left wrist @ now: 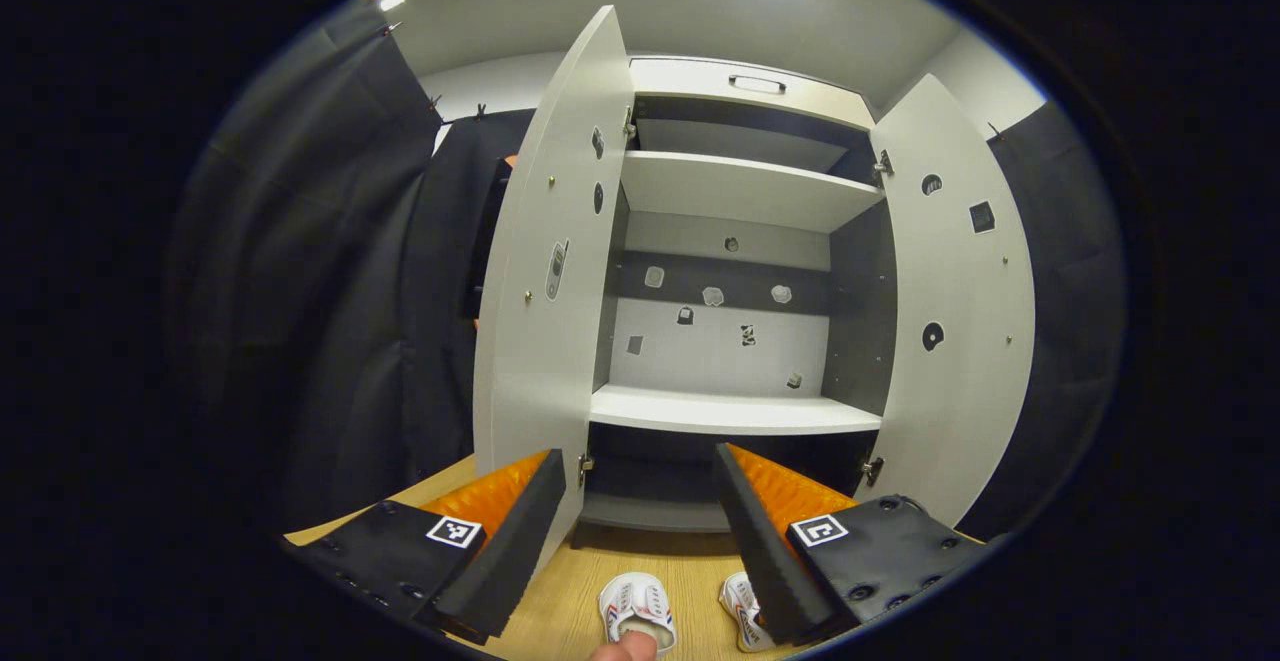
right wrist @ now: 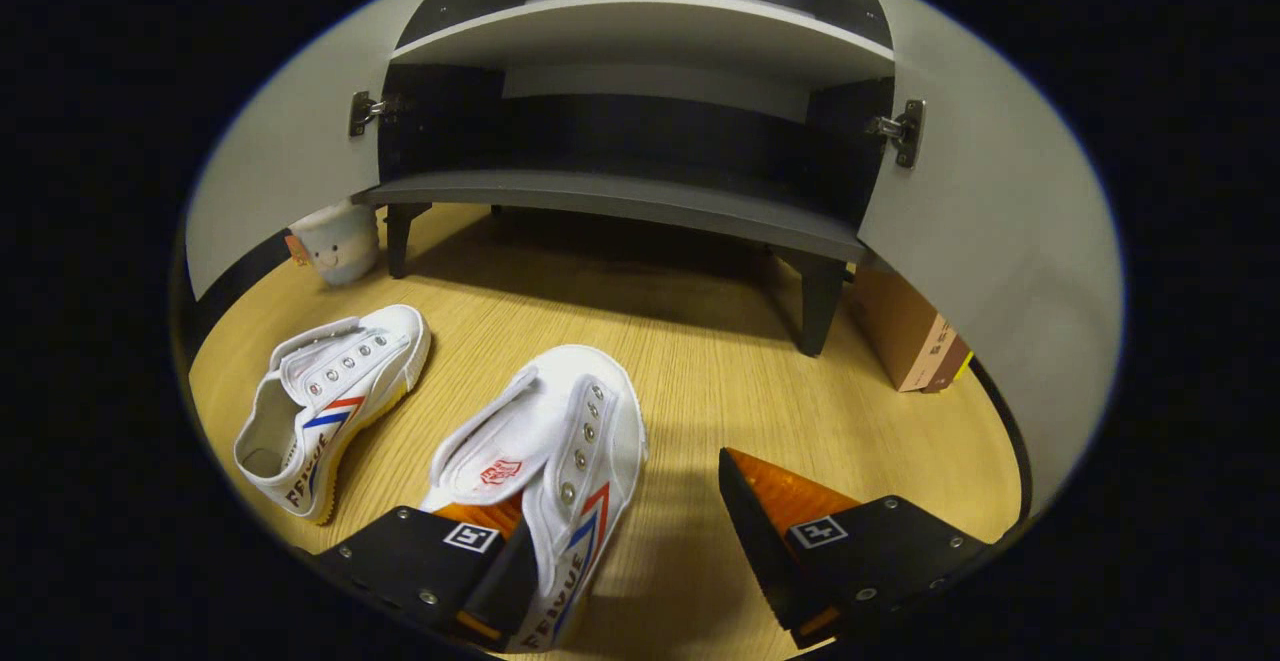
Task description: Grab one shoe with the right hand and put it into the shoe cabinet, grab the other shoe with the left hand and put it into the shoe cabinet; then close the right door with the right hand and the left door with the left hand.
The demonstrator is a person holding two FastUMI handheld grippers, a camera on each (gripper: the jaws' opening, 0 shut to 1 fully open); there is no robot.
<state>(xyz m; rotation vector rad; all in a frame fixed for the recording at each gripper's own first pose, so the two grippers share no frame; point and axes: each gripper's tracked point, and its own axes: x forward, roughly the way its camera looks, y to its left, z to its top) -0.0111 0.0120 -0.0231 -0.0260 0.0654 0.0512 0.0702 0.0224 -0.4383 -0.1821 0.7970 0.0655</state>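
The shoe (right wrist: 545, 461) nearest the right gripper (right wrist: 620, 551) lies on the wooden floor (right wrist: 700, 361) in front of the shoe cabinet (right wrist: 640, 196), with one finger inside its opening and the other spread wide beside it. The first step is judged to be in hand: this shoe is not yet pinched, so the fingers must be pressed together on its side wall next. The left gripper (left wrist: 640, 531) is held spread above. Two shoes are counted, the other shoe (right wrist: 325, 406) near the floor's left edge, and two open doors.
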